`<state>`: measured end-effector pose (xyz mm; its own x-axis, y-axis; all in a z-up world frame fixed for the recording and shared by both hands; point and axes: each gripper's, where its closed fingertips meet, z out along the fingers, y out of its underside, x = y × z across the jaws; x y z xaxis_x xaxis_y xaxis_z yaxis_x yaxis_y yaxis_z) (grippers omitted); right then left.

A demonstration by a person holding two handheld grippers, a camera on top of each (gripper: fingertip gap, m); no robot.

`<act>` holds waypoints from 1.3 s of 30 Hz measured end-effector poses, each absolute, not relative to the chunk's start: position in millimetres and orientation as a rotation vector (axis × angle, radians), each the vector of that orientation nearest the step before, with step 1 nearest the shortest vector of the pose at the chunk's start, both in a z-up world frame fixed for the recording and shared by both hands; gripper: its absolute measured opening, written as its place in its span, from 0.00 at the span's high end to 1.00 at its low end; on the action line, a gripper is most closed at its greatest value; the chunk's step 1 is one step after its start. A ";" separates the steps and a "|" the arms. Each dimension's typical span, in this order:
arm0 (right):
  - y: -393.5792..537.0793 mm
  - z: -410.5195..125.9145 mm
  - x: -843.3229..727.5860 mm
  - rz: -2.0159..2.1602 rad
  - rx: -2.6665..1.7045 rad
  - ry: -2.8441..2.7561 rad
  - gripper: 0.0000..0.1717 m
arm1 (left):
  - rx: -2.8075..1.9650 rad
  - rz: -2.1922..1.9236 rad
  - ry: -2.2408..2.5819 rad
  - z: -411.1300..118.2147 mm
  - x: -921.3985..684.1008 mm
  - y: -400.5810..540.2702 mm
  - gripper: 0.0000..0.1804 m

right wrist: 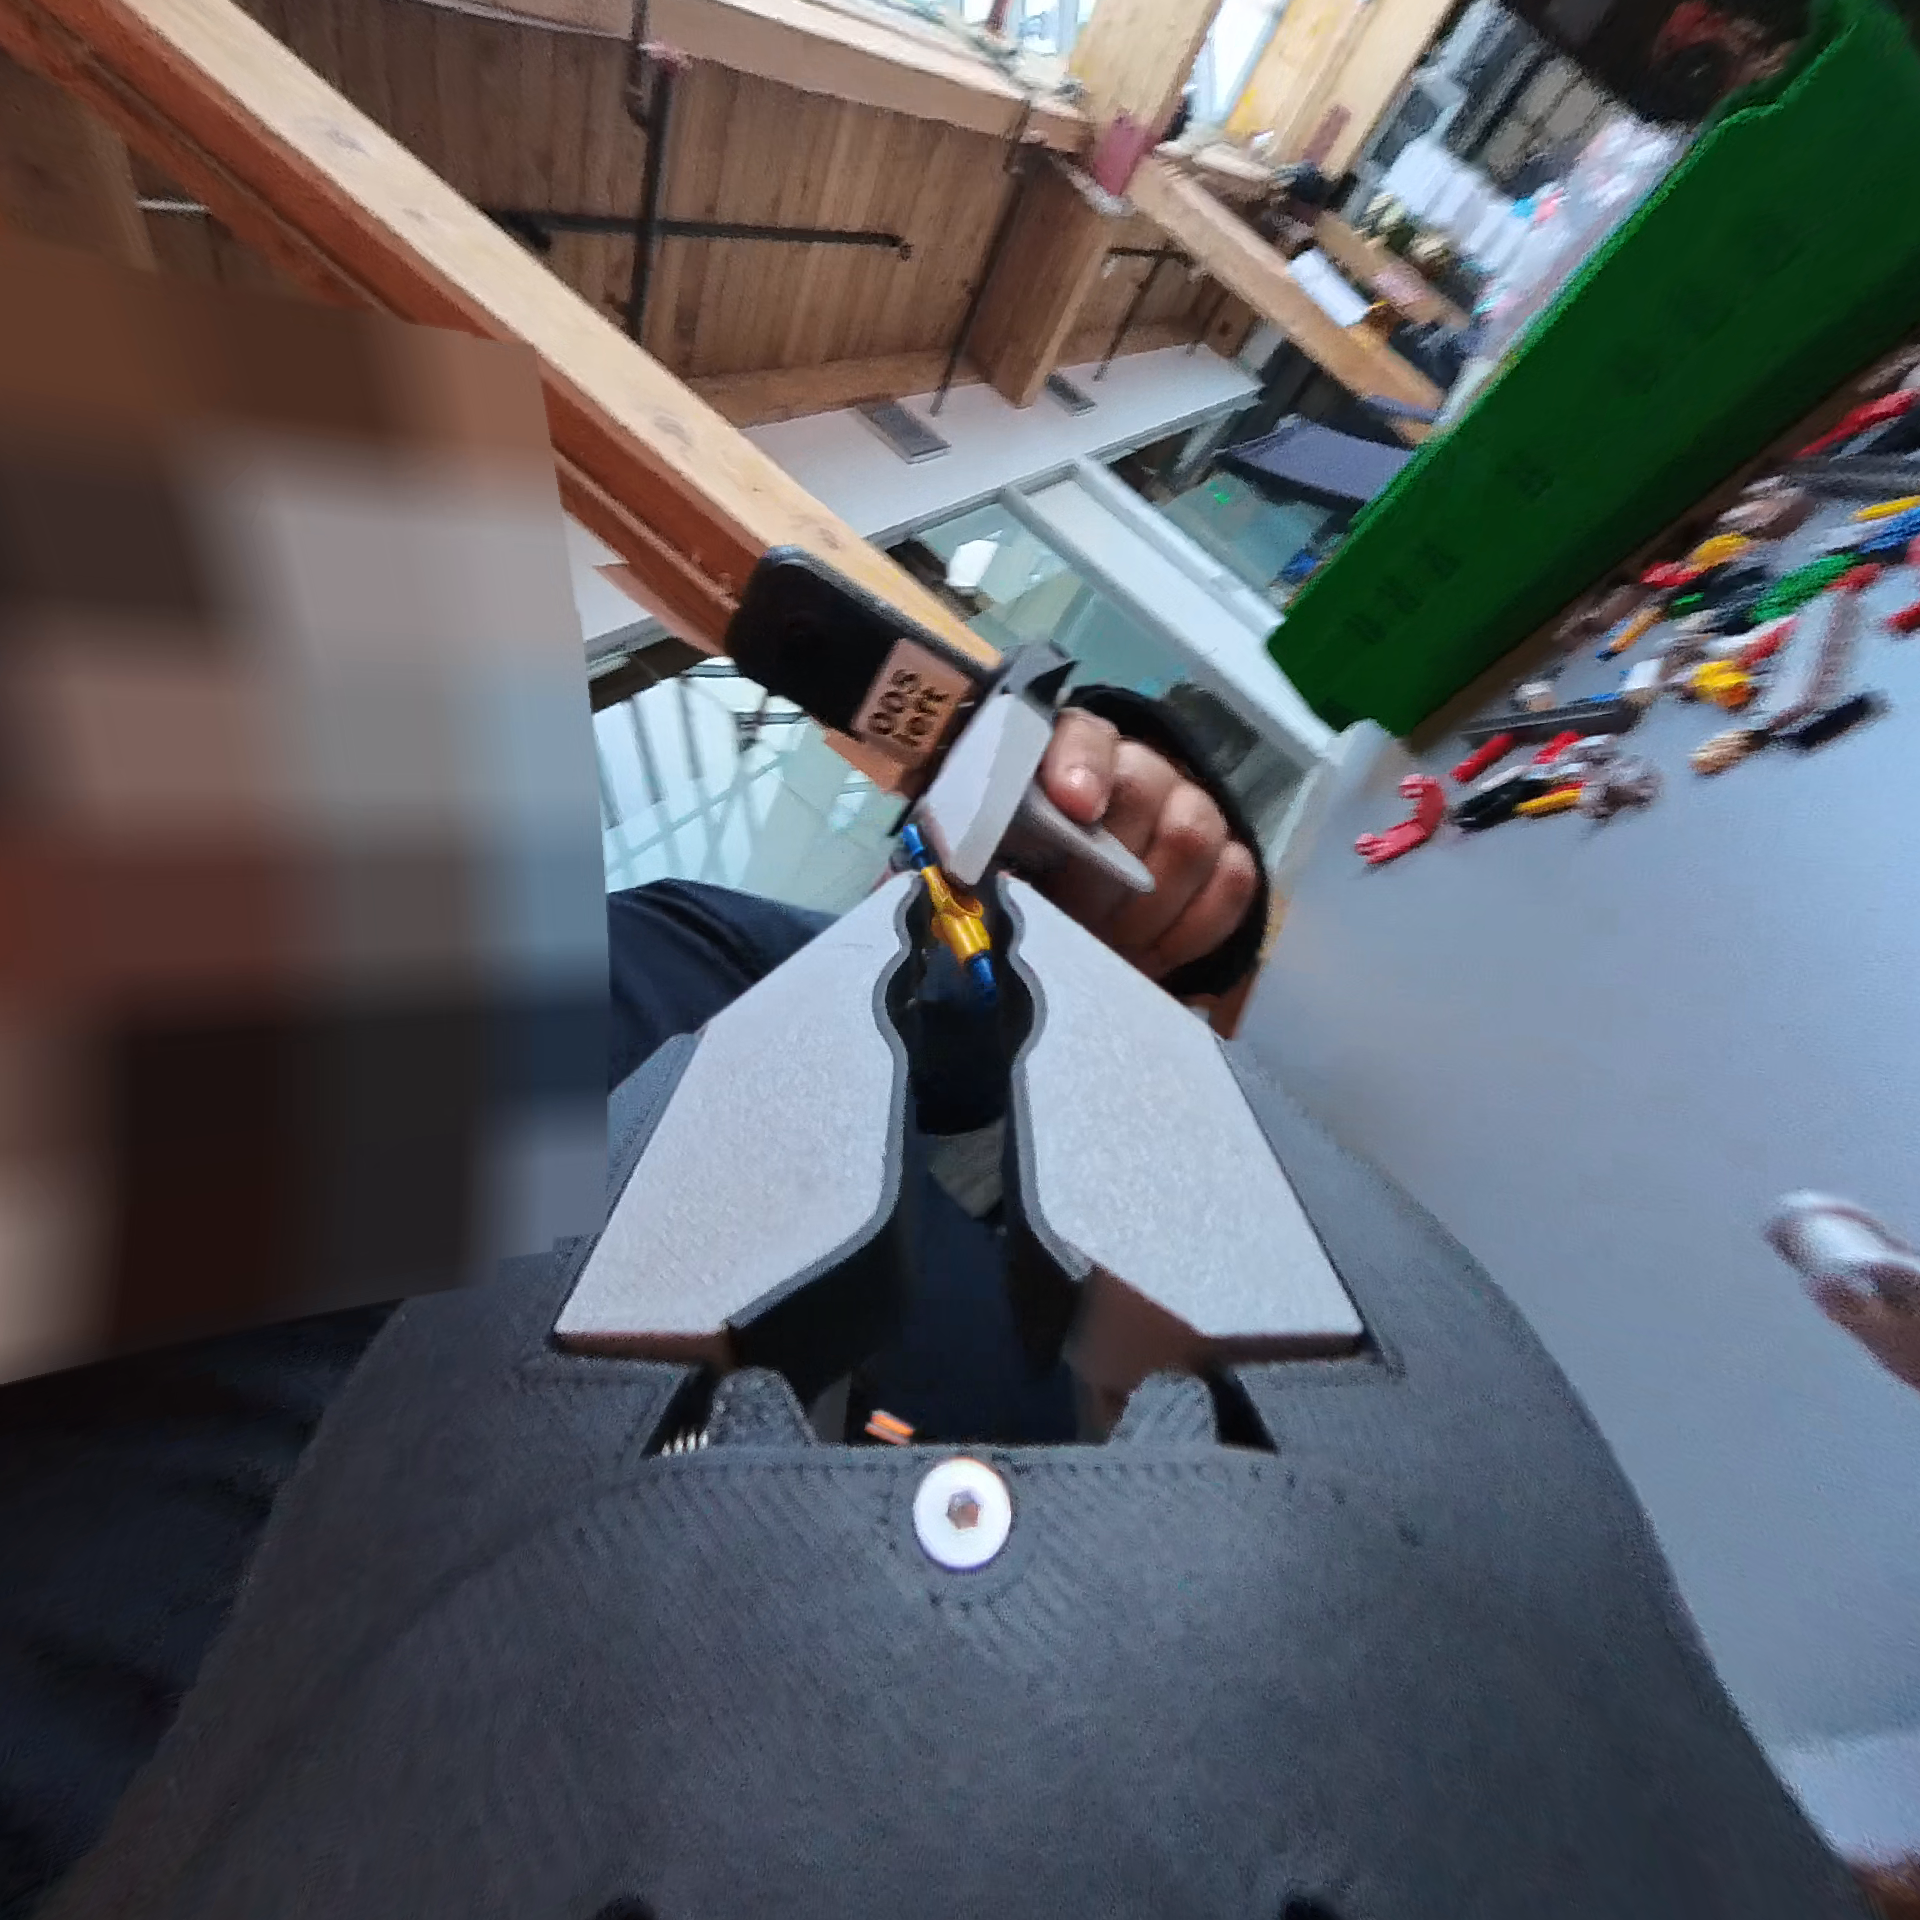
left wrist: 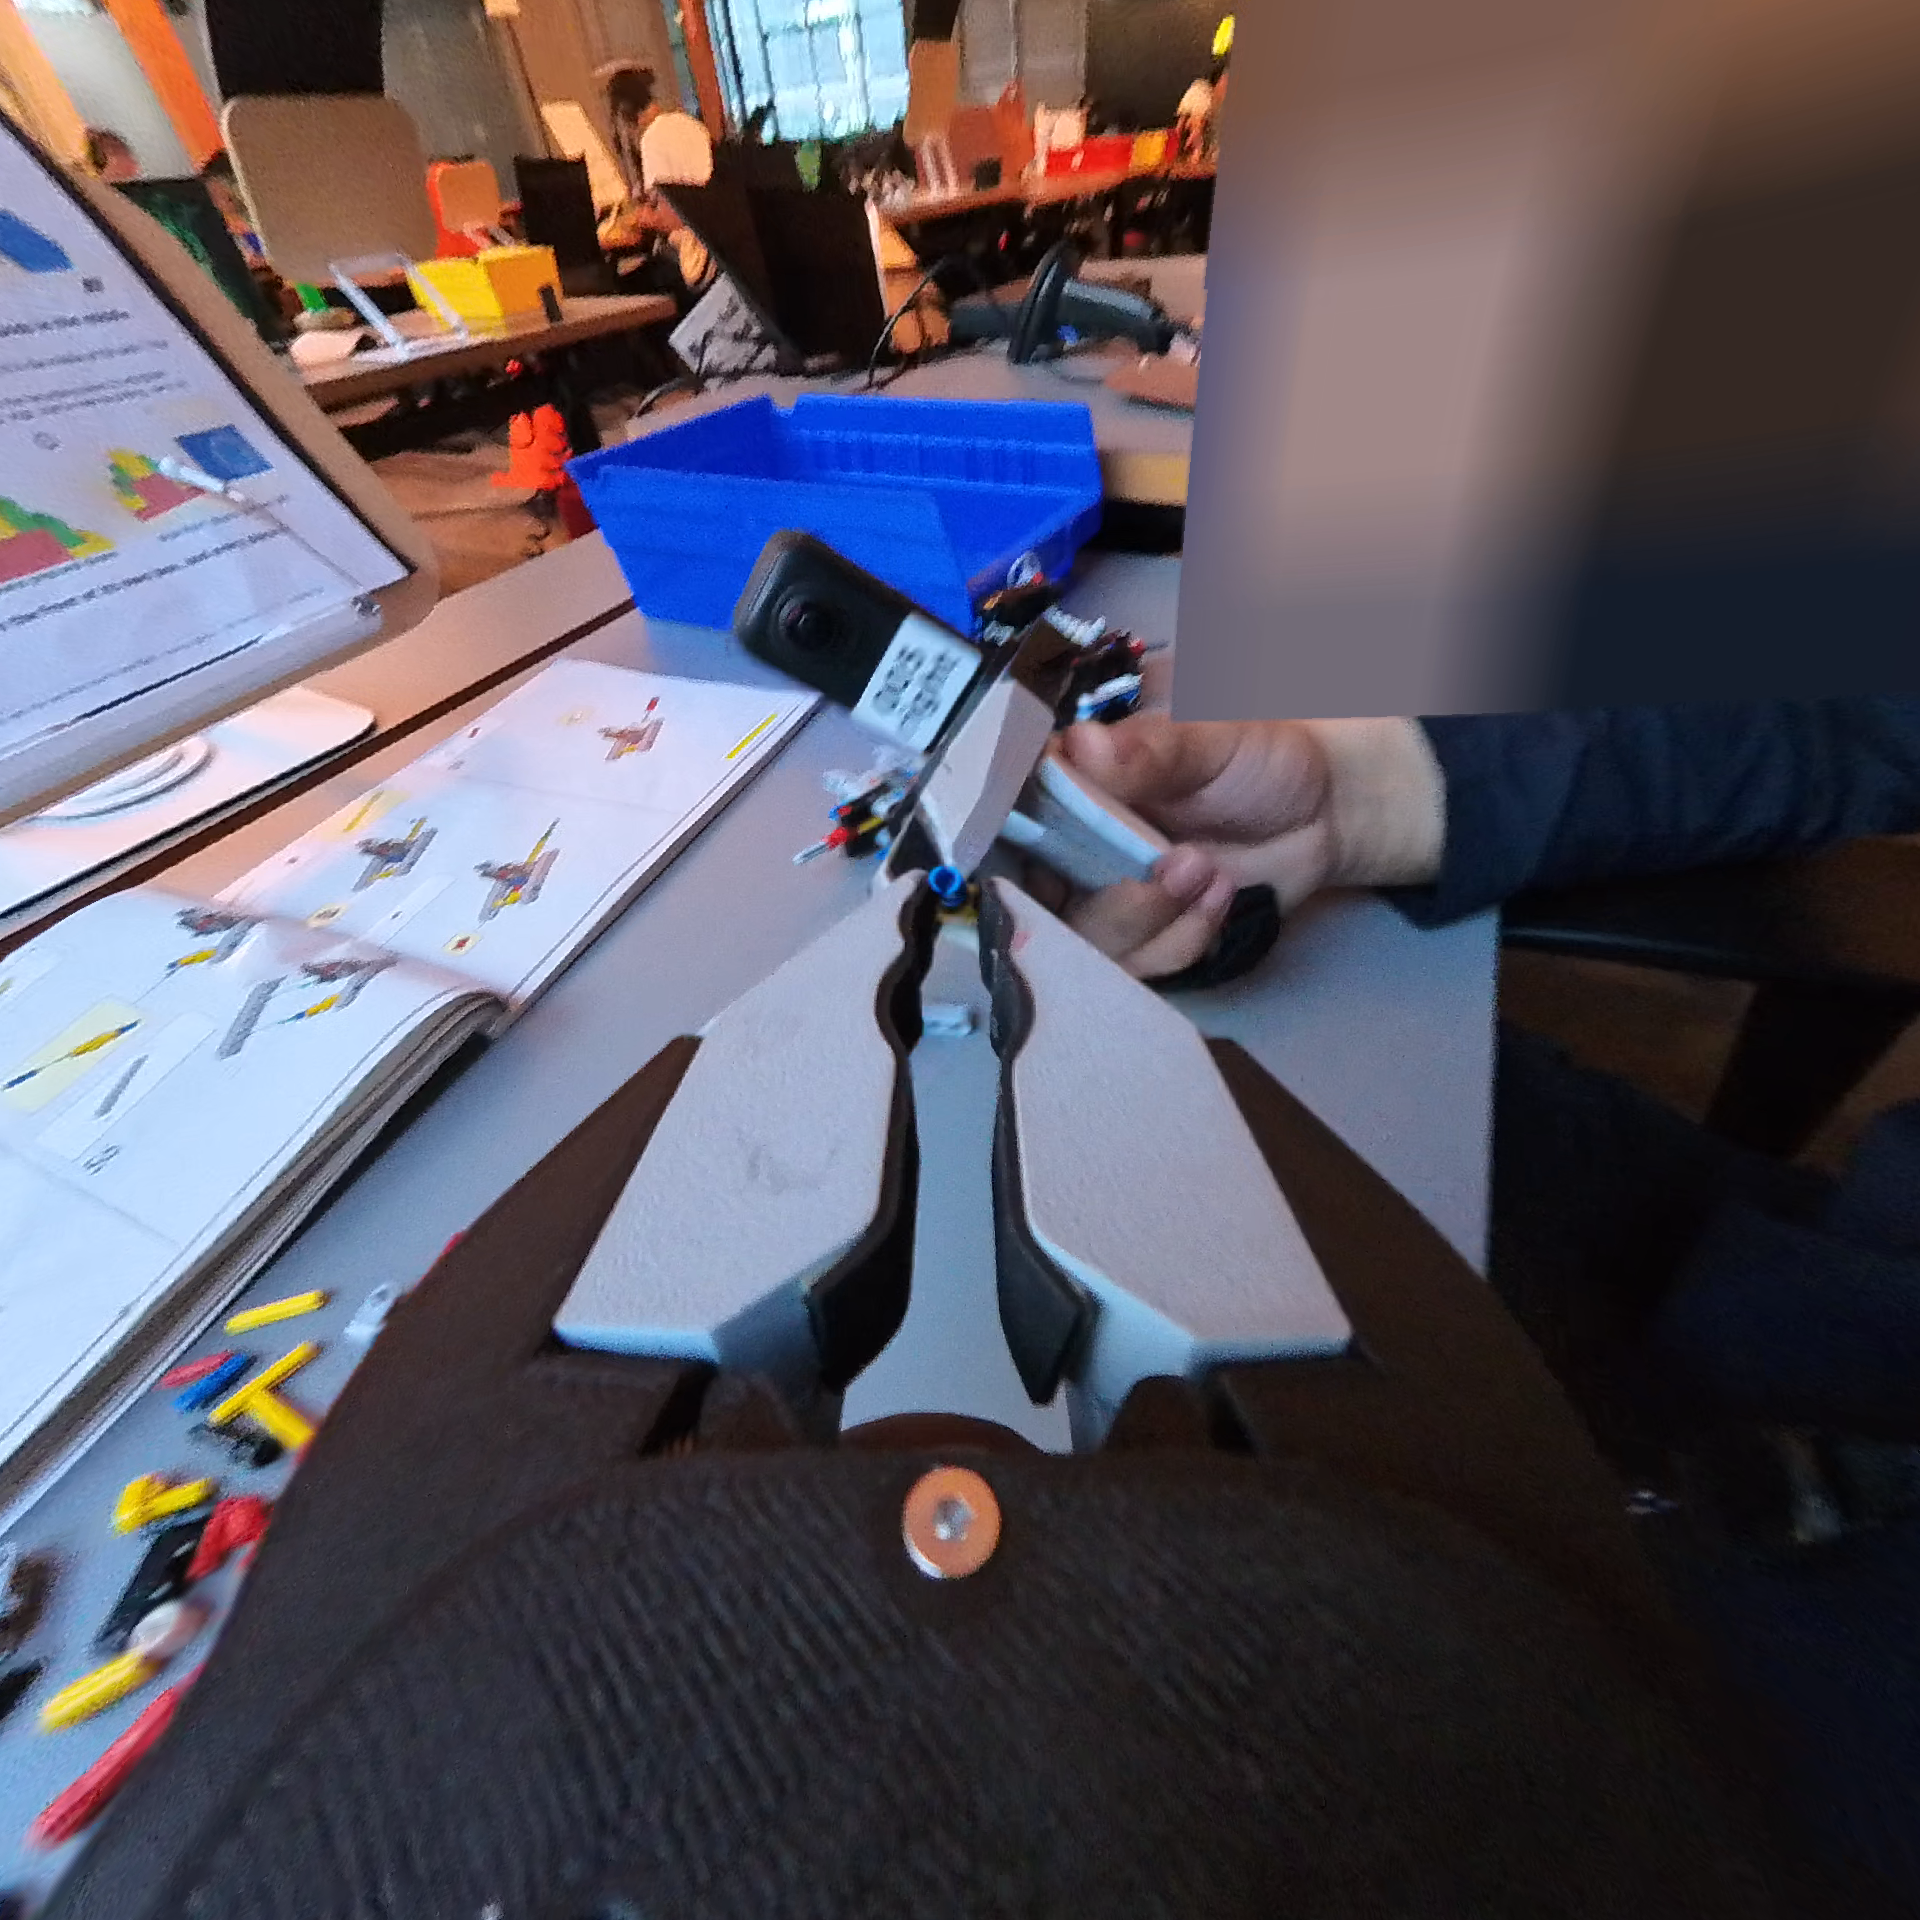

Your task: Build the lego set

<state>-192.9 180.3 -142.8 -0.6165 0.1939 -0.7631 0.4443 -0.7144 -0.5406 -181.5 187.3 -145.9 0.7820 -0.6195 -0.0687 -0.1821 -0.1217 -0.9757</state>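
- A small yellow connector piece with a blue pin through it [right wrist: 958, 925] sits at the meeting point of the two grippers, raised above the grey table [left wrist: 665, 935].
- The right gripper [right wrist: 956, 914] has its fingers drawn narrow, and the yellow-and-blue piece lies between its tips; the pads appear to press on it.
- The left gripper [left wrist: 948, 896] is also drawn narrow, tip to tip with the right one. A blue pin end shows at its tips above a sliver of yellow, so it seems to pinch the same small piece from the opposite side.
- A hand [left wrist: 1226, 821] behind the piece grips the right gripper's handle.
- Just beyond the piece, on the table, stands a small partly built model [left wrist: 862, 821] of black, red, blue and white parts.
- To the left of the piece lies an open instruction booklet [left wrist: 436, 914] showing build steps.
- Farther behind the piece sits a blue bin [left wrist: 831, 499].
- Loose yellow, red, blue and black parts [left wrist: 239, 1392] lie scattered on the table, nearer the camera and left of the piece.
- A green bin [right wrist: 1621, 416] and more scattered parts appear in the right wrist view, well apart from the piece.
- How far things have got: the pin looks seated in the connector, while the small piece is apart from the model.
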 end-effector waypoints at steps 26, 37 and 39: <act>174.8 -119.0 -177.7 -2.693 1.231 1.660 0.98 | -1.548 -0.513 0.628 -109.3 -170.8 179.4 0.97; 173.6 -113.5 -173.0 -2.721 1.173 1.677 0.98 | -1.533 -0.561 0.604 -101.2 -168.2 177.9 0.97; 175.0 -112.6 -173.5 -2.720 1.164 1.610 0.98 | -1.518 -0.566 0.590 -100.6 -169.5 179.4 0.97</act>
<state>-173.5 175.0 -112.6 -0.7386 0.5075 -0.4437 0.1448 -0.5234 -0.8397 -169.5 179.4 -100.6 0.7410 -0.6715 -0.0052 -0.0232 -0.0179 -0.9996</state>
